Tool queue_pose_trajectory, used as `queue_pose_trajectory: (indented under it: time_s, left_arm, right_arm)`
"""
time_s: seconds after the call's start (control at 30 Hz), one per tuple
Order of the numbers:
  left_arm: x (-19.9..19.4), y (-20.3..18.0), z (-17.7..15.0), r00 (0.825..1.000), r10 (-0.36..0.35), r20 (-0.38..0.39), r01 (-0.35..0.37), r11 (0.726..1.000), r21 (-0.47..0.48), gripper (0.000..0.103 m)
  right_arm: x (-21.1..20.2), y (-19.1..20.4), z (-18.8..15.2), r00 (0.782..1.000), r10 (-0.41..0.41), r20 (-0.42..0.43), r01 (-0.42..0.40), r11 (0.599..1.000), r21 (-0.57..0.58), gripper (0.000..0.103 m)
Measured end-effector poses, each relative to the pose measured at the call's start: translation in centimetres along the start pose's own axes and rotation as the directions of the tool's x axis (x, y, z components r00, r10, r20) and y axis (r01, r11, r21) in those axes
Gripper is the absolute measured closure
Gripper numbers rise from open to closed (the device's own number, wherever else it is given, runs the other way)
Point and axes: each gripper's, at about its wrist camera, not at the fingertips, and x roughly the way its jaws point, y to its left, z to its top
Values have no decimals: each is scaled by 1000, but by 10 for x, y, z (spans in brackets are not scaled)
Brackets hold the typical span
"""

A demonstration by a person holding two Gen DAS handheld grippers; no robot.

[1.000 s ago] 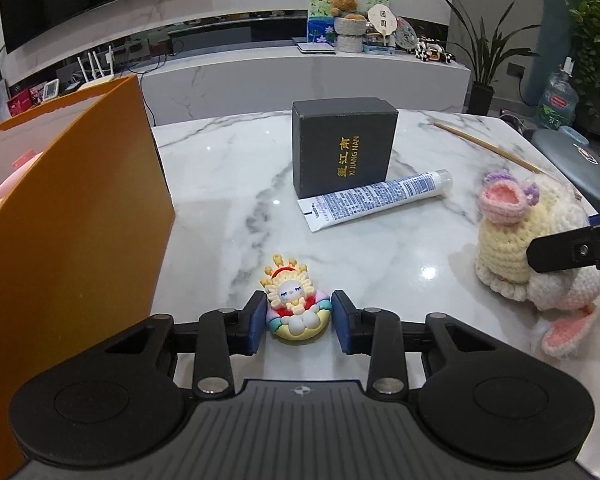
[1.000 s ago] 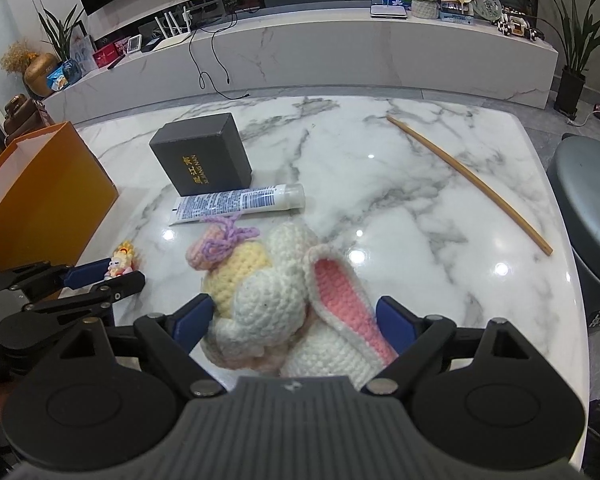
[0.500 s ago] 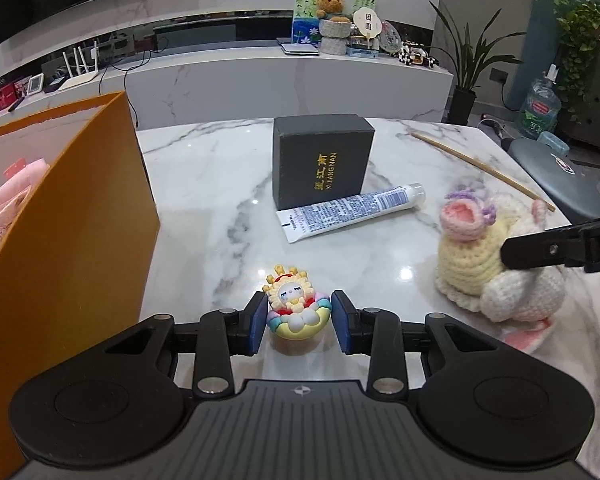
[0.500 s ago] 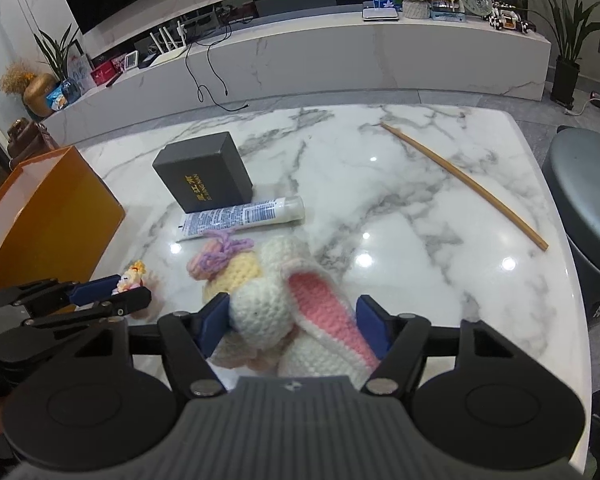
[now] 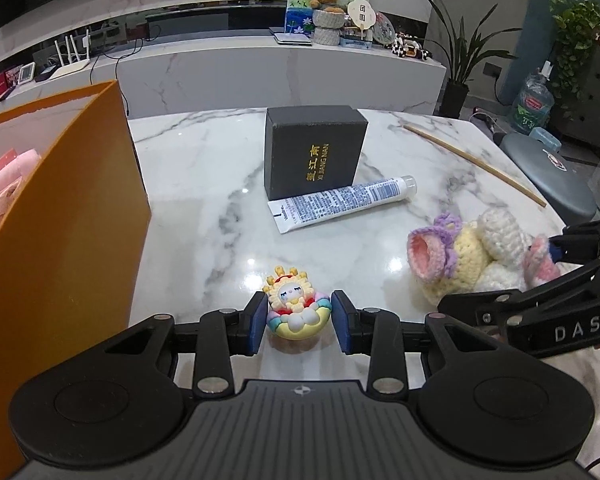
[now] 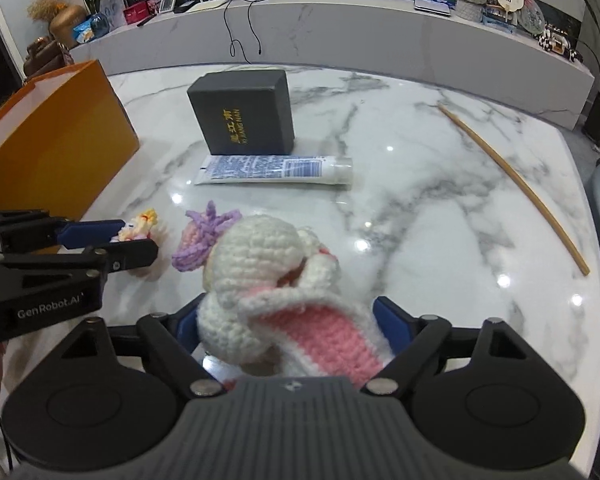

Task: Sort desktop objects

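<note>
Crochet bunny [image 6: 268,292] now tipped, nearer figurine [image 5: 296,312].

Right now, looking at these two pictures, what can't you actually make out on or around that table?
- Orange box, left wrist view: the picture's left edge and its own wall hide most of the contents; only something pink shows.
- Crochet rabbit, right wrist view: its bulk hides the right gripper pads, so contact is unclear.
- Tube: print too small to read.
- Figurine, right wrist view: mostly hidden behind the left gripper.

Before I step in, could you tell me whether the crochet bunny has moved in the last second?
Yes: against the white tube, the crochet bunny has tipped over to the left.
</note>
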Motion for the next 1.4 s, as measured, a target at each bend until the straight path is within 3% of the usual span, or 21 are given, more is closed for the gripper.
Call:
queue_pose_trajectory:
  time_s: [0.47,0.8,1.07,1.4]
  left_arm:
    - [-28,-2,17,997,-41,61,41,999,8,64]
    - [-66,3,45,987,-87,135,90,996,-13,64]
    - [-98,26,65,977,-99,189,106,994,-25,64]
    - [-140,95,87,964,4,266,20,996,-85,64]
  right_arm:
    - [-25,-11,17,997,-27,71,20,995,100,25]
    - [-60,16,49,982,9,189,-30,994,108,25]
    - [-63,41,63,976,12,216,-32,995,92,25]
    - [-62,78,81,968,59,244,-71,997,43,25]
